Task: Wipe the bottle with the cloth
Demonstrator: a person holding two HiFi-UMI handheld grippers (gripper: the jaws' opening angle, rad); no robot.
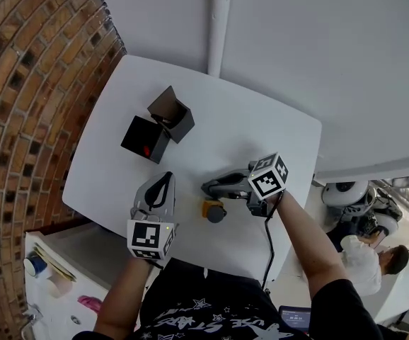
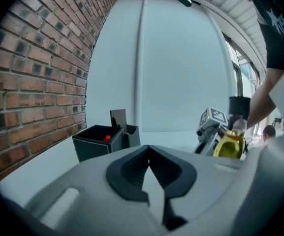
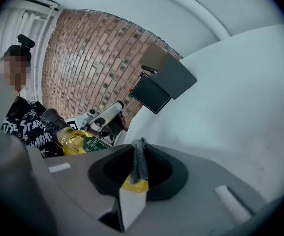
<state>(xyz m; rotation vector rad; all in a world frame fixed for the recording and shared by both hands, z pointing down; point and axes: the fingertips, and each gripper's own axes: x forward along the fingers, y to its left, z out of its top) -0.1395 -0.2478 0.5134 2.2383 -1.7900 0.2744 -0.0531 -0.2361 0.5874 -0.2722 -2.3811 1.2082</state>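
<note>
A small bottle [image 1: 214, 210] of yellow liquid with a dark cap stands near the table's front edge, between my two grippers. In the left gripper view the bottle [image 2: 229, 142] is at the right, apart from the jaws. My left gripper [image 1: 164, 183] is shut with nothing in it, just left of the bottle. My right gripper [image 1: 207, 188] points left, just behind the bottle, and is shut on a grey and yellow cloth [image 3: 138, 165]. The bottle [image 3: 76, 139] lies to the left of the right gripper's jaws, and I cannot tell whether the cloth touches it.
Two black open boxes [image 1: 146, 139] [image 1: 173, 115] stand at the back left of the white table [image 1: 261, 129]; one holds a red thing. A brick wall [image 1: 27, 98] runs along the left. A white cabinet [image 1: 56, 275] is at lower left, and a person [image 1: 374, 257] beyond the table's right.
</note>
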